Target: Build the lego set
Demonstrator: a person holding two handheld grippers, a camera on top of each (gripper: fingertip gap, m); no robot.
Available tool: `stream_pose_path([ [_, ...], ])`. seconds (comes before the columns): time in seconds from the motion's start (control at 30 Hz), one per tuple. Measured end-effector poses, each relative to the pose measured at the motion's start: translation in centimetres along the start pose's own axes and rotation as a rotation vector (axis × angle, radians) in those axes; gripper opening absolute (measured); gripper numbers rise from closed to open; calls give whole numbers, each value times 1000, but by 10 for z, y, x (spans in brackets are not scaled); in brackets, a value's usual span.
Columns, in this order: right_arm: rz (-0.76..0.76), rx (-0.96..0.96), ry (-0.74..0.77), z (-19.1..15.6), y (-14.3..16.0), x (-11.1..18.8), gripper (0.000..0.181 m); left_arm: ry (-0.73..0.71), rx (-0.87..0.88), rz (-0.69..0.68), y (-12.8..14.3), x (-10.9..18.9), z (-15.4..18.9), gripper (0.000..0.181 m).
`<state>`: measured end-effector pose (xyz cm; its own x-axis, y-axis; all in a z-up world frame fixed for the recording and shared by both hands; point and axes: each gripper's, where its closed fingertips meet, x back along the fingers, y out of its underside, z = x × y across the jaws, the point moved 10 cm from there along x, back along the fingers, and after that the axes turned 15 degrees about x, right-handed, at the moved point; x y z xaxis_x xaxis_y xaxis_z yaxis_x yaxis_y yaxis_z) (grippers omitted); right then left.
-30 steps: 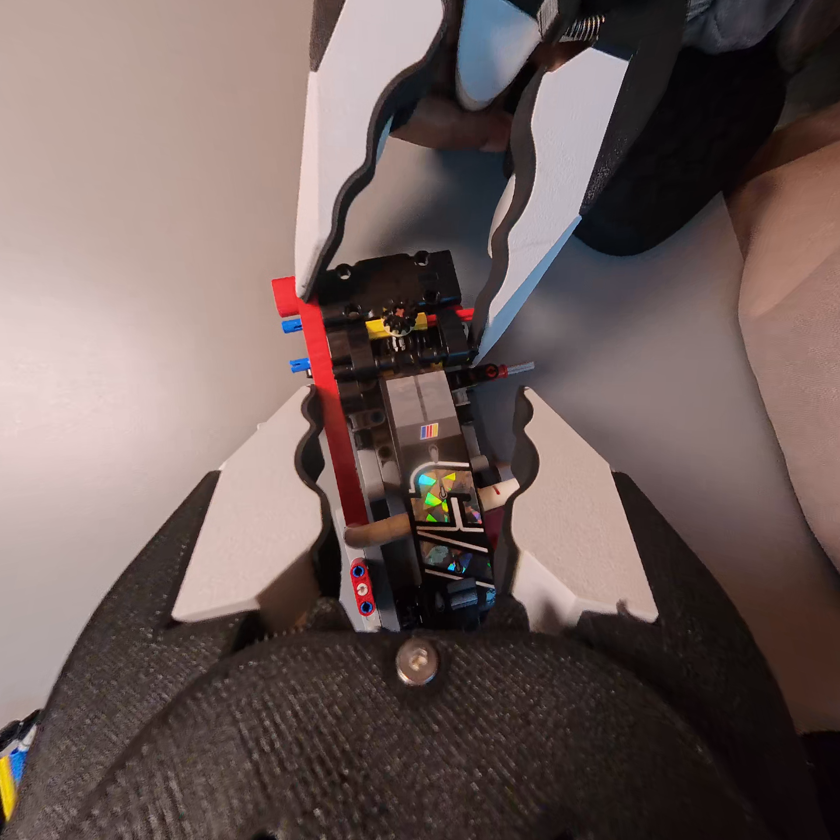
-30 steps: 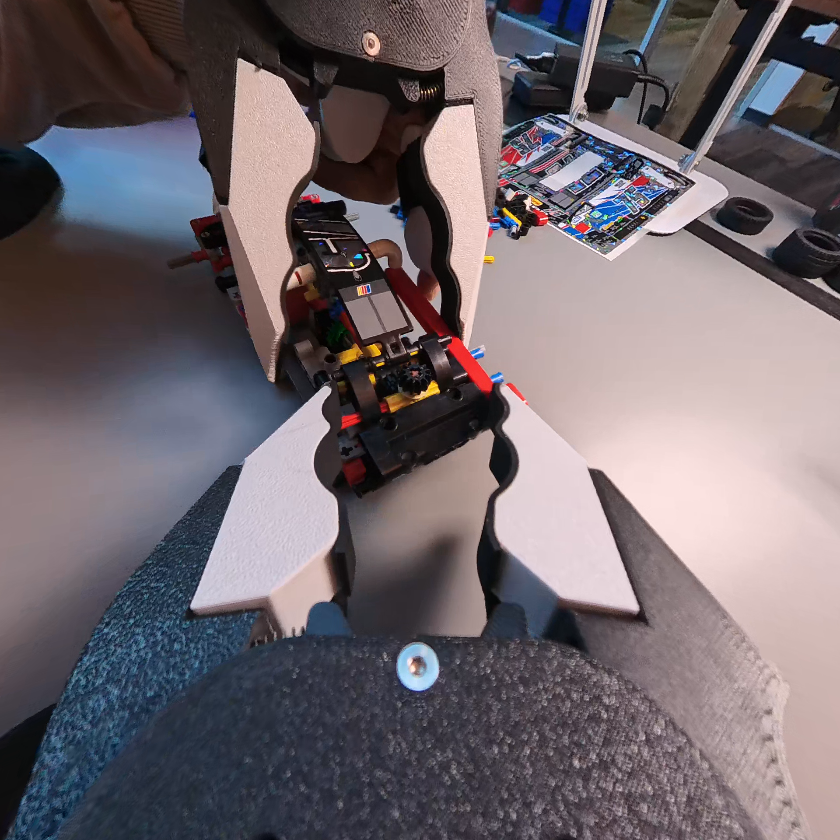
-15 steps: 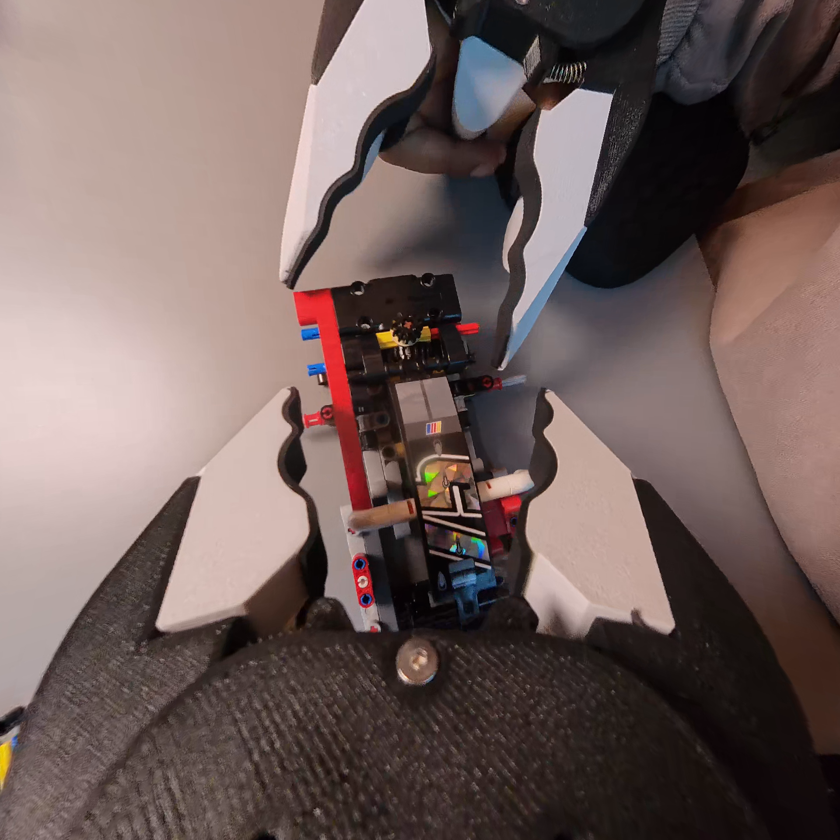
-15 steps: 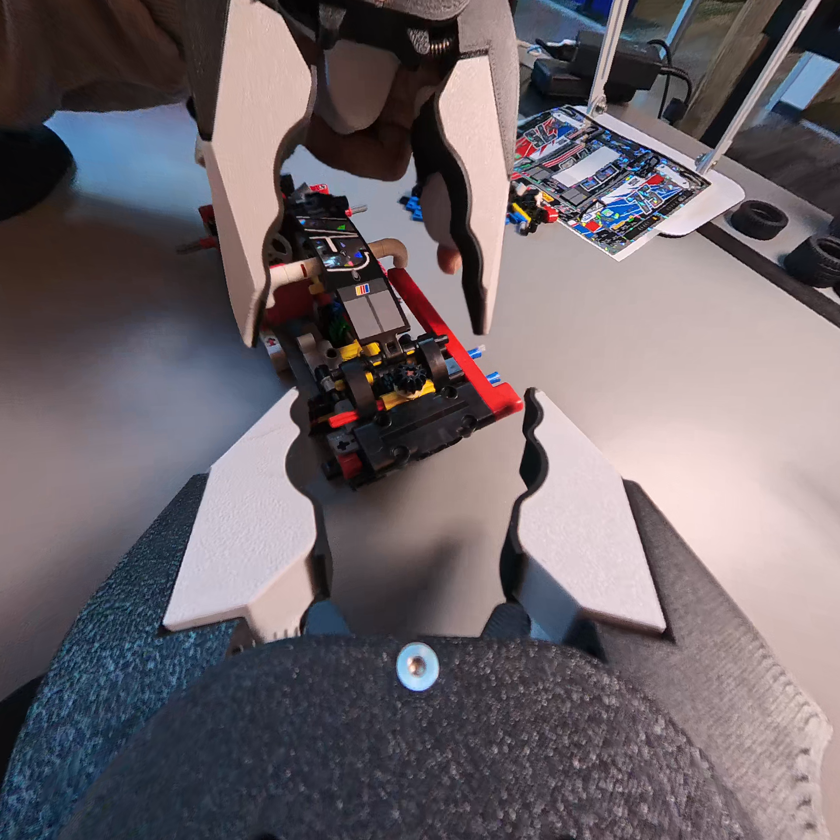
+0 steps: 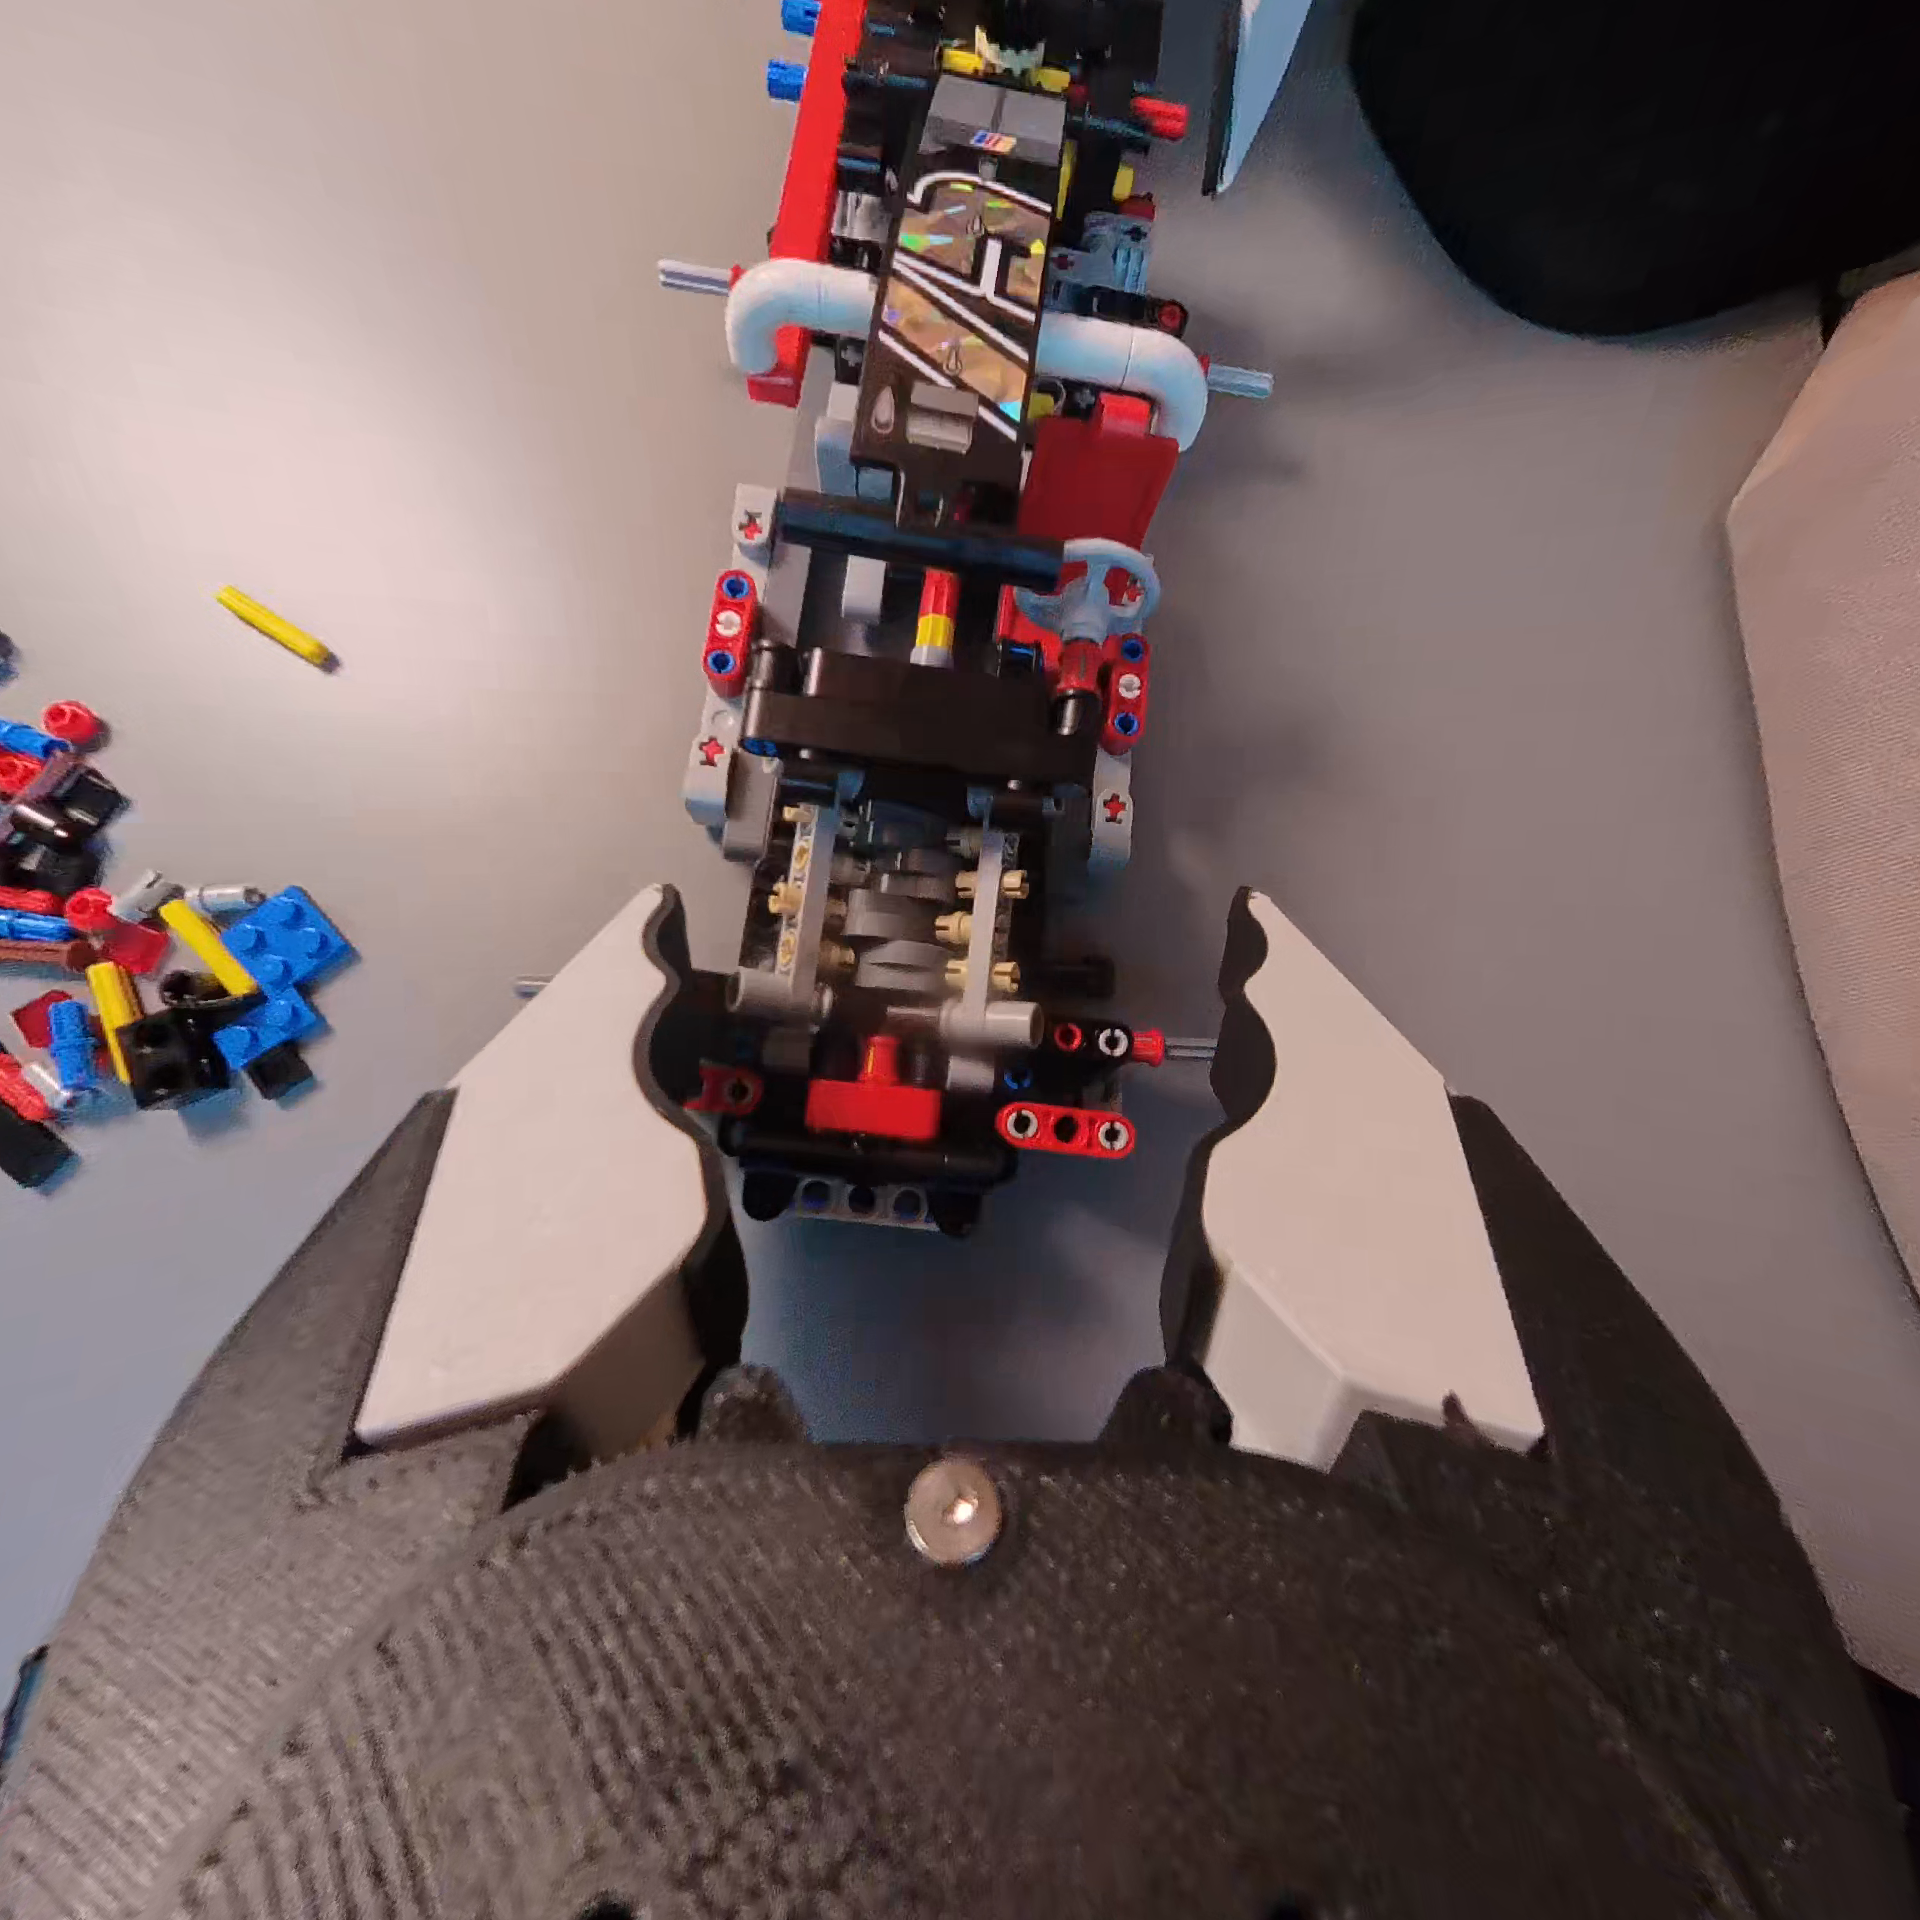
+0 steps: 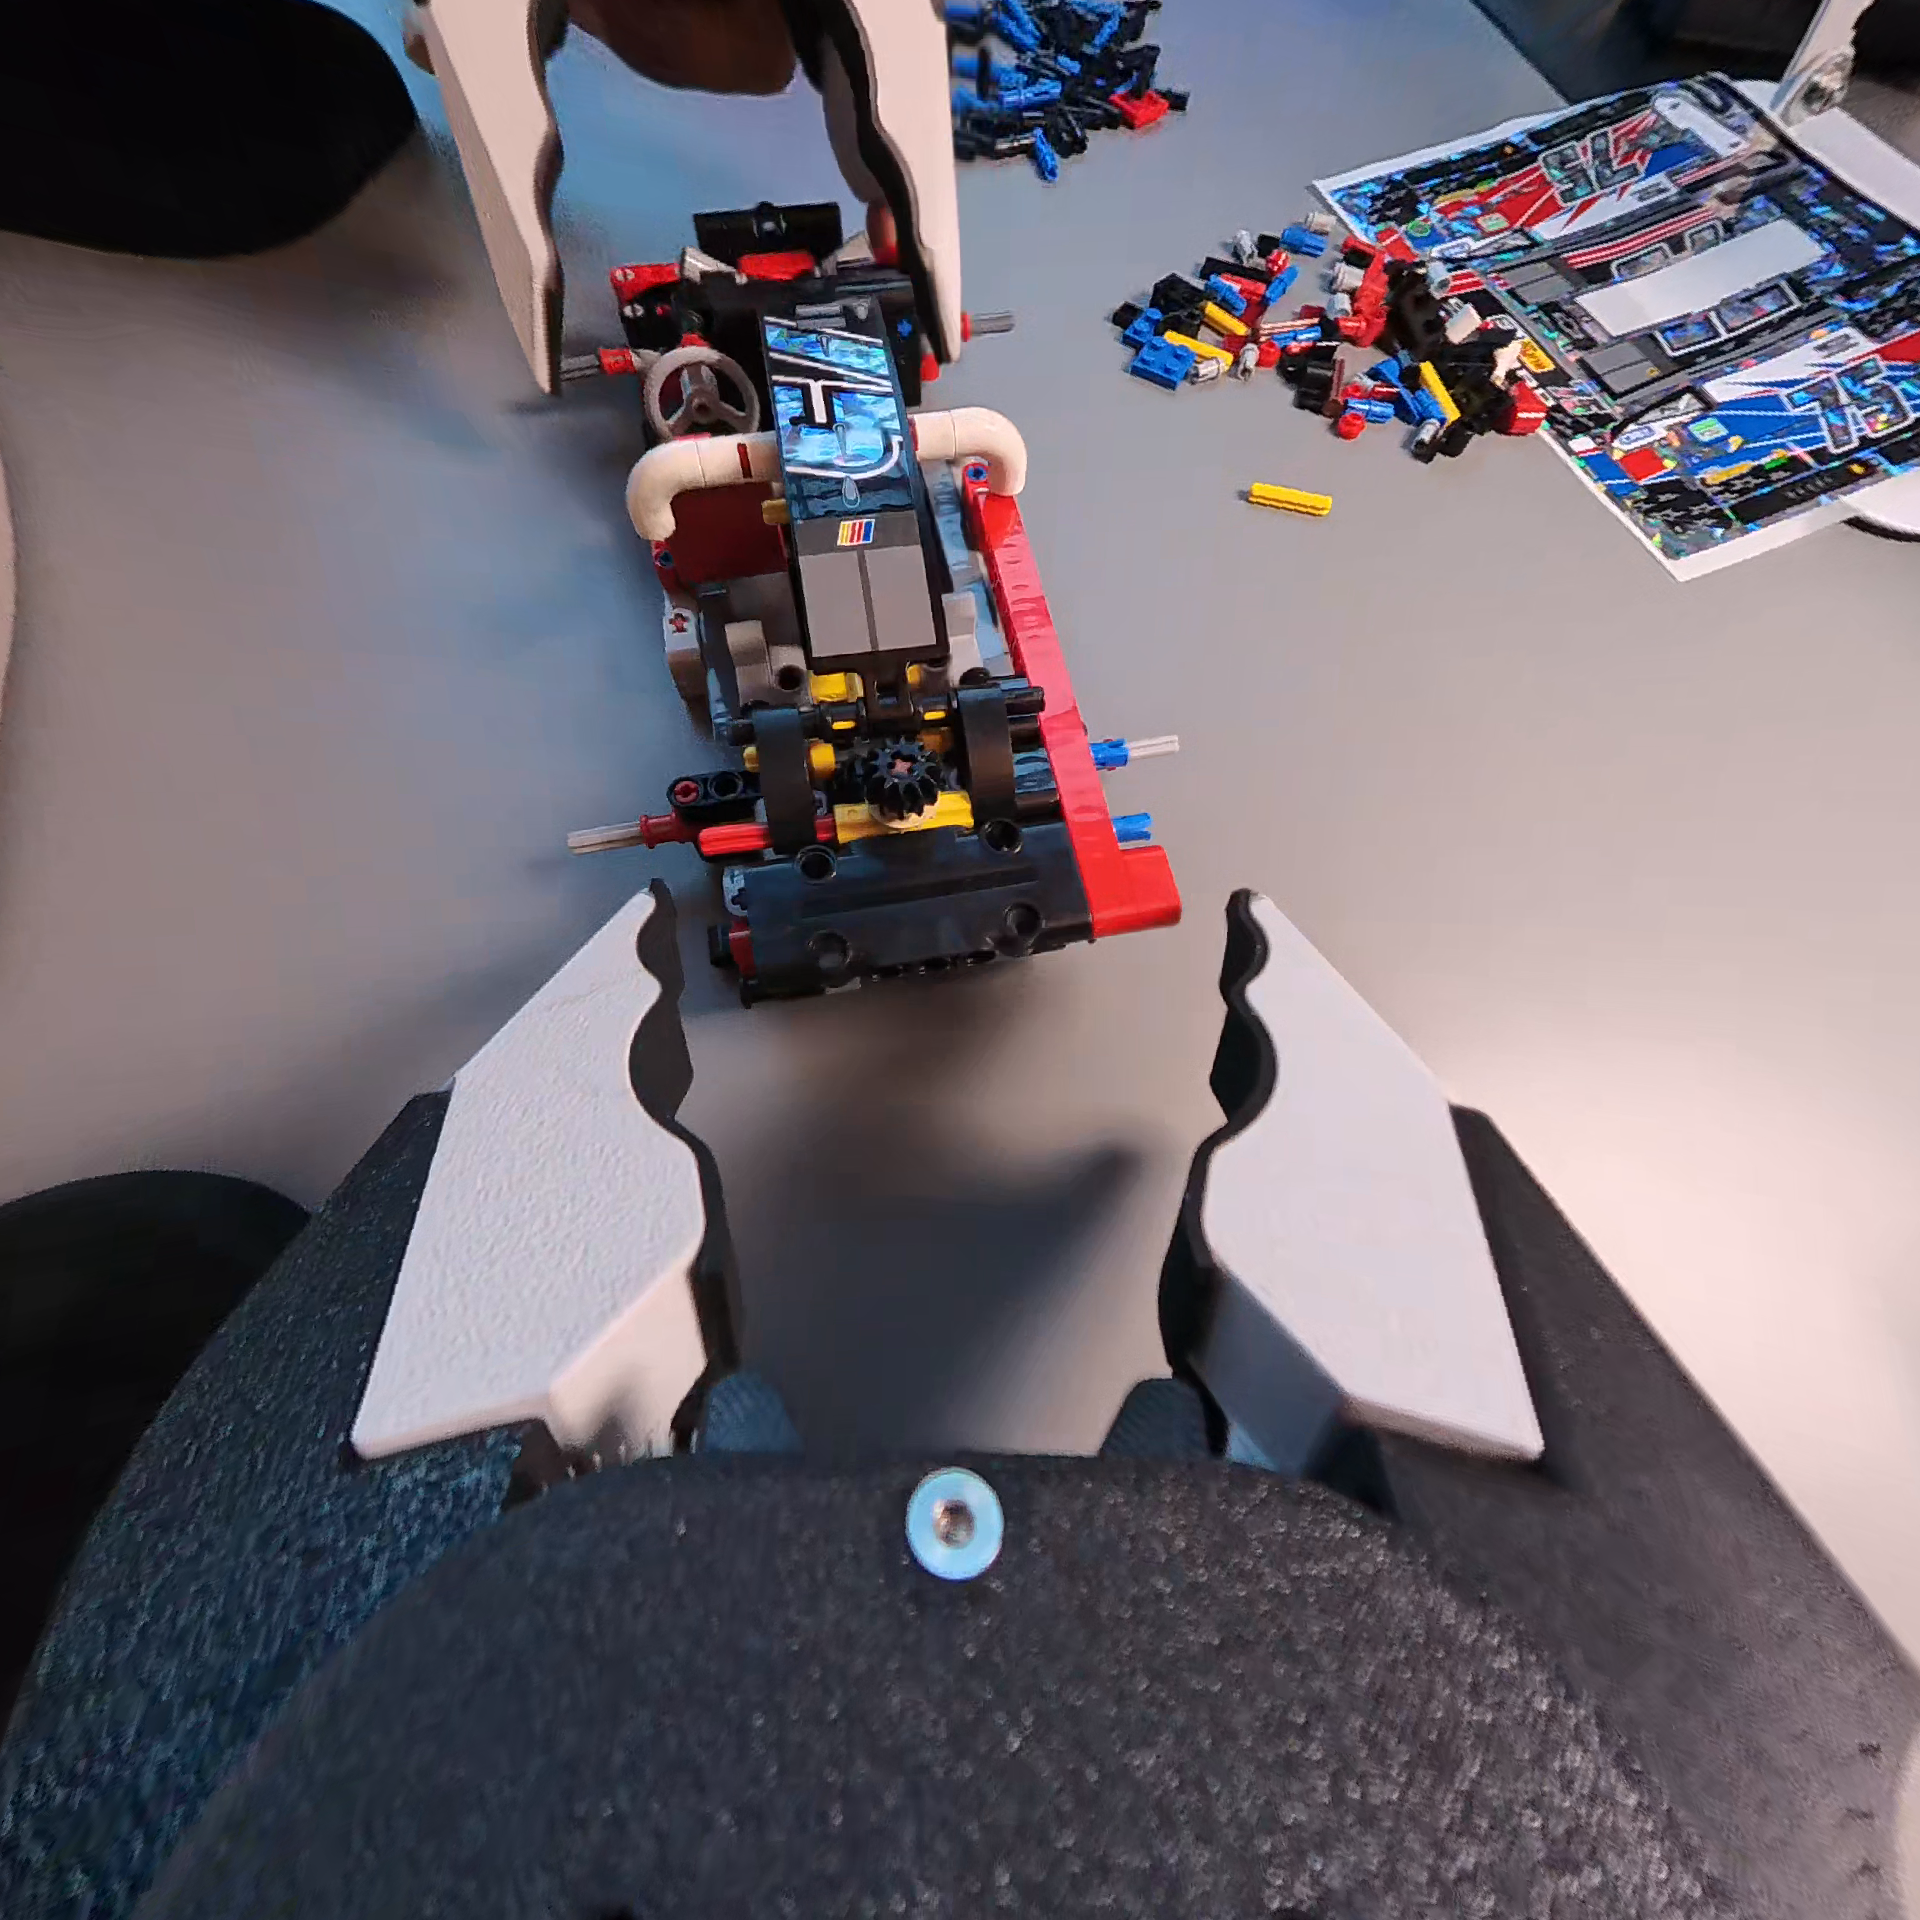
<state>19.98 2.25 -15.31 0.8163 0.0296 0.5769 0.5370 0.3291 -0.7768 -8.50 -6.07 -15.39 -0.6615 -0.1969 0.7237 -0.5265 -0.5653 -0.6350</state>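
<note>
Both of my grippers have pulled back from the lego car (image 6: pixel 883 623) since a second ago, when they sat close over its two ends. Now the left gripper (image 5: pixel 951 935) has its jaws spread wide, with only the back end of the car between the tips, and nothing is pinched. The right gripper (image 6: pixel 951 935) hangs just short of the car's front end, jaws spread and empty too. The car lies flat on the grey bench (image 6: pixel 1455 935), pointing to 12 o'clock in the right wrist view. I think the build is partly done: the long frame, the red side beam (image 6: pixel 1039 665), the steering wheel (image 6: pixel 698 400) and the white pipes (image 6: pixel 675 478) are on. No wheels are on it yet. A pile of loose pieces (image 6: pixel 1340 332) waits at 2 o'clock in that view, with a sticker sheet (image 6: pixel 1662 270) beside it, and one yellow pin (image 6: pixel 1288 500) lies alone near the pile. More blue and black bits (image 6: pixel 1049 94) lie at 12 o'clock. So lots is left to add.
</note>
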Motion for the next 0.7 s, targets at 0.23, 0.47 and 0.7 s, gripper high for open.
stream_pose_path([
  [0.23, -87, 98, -78, 13, -19, 7, 93, -44, 9, 100, 4, -4, -5, 67],
  [0.47, -210, 140, -208, 18, -37, -4, 98, -53, -25, 113, 7, -3, -4, 58],
  [0.7, -246, 180, -264, 19, -32, -17, 84, -42, -32, 131, 8, -2, -6, 59],
])
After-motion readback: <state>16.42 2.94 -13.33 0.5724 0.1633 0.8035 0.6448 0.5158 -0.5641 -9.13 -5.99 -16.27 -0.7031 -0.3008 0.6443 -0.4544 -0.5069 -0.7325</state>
